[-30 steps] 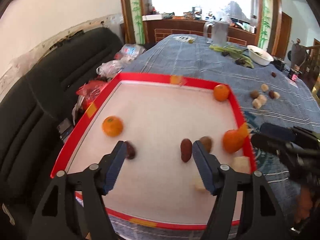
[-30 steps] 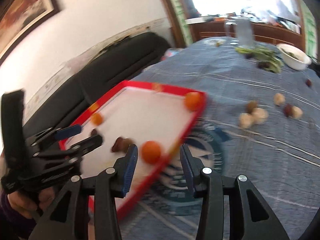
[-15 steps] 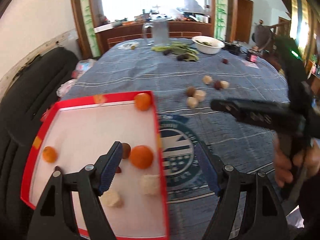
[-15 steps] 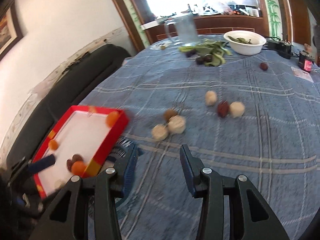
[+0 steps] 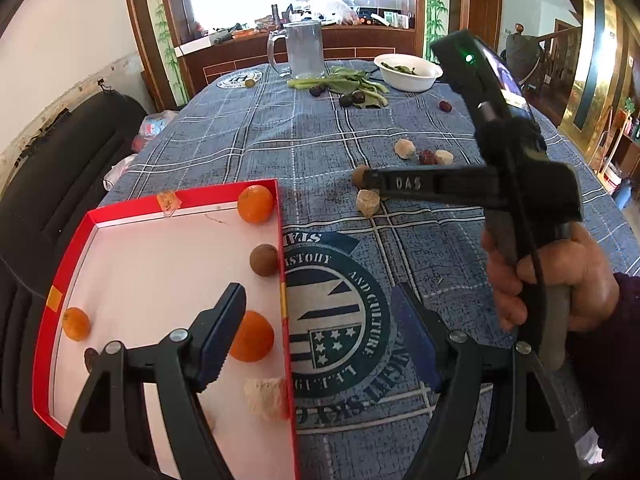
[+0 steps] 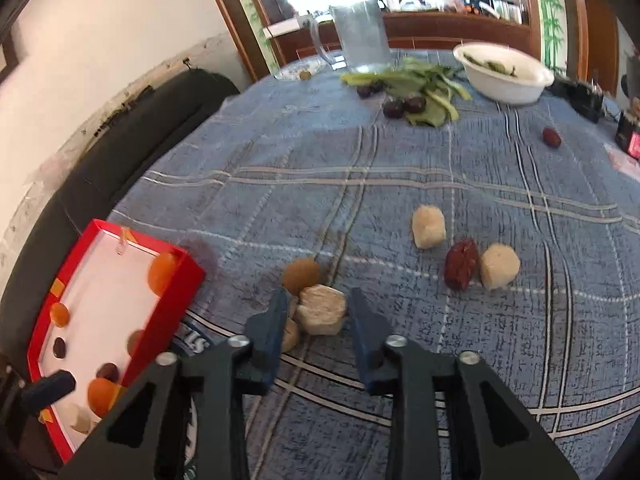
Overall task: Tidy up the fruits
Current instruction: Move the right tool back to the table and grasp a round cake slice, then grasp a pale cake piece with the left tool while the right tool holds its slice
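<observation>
Blue checked cloth covers the long table where the sorting takes place, a red-rimmed tray sitting at its near left edge. Inside the tray lie three oranges: one in the far right corner, one near the right wall partly behind a gripper finger, and a smaller one against the left wall. A round brown fruit rests beside the right wall, a pale chunk sits toward the near end, and a dark fruit lies close to the small orange. The left gripper hangs with its jaws wide apart, straddling the tray's right wall and holding nothing. Out on the cloth, the right gripper is lowered with its jaws open on either side of a pale cut piece, not yet closed on it; whether the pads touch it cannot be told. A brown fruit sits just behind that piece. Farther right lie a pale chunk, a red date and another pale chunk touching the date. A glass pitcher, leafy greens and a white bowl stand at the far end.
</observation>
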### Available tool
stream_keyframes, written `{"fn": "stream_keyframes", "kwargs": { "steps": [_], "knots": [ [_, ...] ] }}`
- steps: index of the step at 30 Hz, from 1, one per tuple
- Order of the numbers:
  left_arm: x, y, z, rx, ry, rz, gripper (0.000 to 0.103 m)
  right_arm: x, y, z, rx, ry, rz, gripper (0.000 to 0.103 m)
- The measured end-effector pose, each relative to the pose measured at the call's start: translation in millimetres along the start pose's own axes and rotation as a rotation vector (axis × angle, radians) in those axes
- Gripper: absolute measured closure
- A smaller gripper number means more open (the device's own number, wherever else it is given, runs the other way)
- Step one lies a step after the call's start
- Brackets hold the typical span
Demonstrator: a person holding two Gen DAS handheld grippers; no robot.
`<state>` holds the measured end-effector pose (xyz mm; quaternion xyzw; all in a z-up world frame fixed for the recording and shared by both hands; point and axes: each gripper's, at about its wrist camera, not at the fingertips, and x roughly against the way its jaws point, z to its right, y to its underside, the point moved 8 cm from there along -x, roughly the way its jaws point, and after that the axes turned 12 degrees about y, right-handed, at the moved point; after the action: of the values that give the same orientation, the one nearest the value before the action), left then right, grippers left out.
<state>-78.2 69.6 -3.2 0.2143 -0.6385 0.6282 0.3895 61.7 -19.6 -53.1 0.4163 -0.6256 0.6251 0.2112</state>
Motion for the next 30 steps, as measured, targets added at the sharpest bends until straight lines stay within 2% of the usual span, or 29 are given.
{"fn": "stream_keyframes", "kwargs": {
  "steps": [2,5,8,12,14,17,21,23,24,27,30],
  "knots": [
    [-5,-6,2,-0.004,-0.003,-0.004,0.027,0,0,4,-0.001,-0.030,-0.003,0.078],
    [-12,-16,4,-0.014,-0.015,-0.006,0.027,3,1,16,-0.006,-0.001,-0.027,0.078],
    [-26,-28,8,-0.016,-0.019,-0.020,0.027,7,3,33,-0.036,-0.016,-0.085,0.078],
    [-50,-45,14,-0.023,-0.026,-0.042,0.027,20,-2,57,-0.011,0.052,-0.084,0.078],
    [-63,-52,14,-0.017,-0.039,-0.056,0.027,19,0,61,0.025,0.071,-0.098,0.078],
    [-83,-60,12,0.005,-0.036,-0.080,0.027,10,6,63,0.013,0.066,-0.145,0.077],
    [-102,-62,12,-0.012,-0.060,-0.095,0.028,9,6,63,0.021,0.064,-0.144,0.077],
    [-107,-61,9,-0.009,-0.063,-0.105,0.036,7,5,64,0.028,0.058,-0.149,0.076],
    [-112,-59,7,0.003,-0.056,-0.119,0.045,7,5,63,0.033,0.058,-0.150,0.076],
    [-115,-59,6,0.016,-0.035,-0.120,0.051,6,5,63,0.043,0.059,-0.150,0.076],
    [-116,-60,11,-0.002,-0.022,-0.118,0.060,7,5,62,0.057,0.067,-0.149,0.076]
  ]
}}
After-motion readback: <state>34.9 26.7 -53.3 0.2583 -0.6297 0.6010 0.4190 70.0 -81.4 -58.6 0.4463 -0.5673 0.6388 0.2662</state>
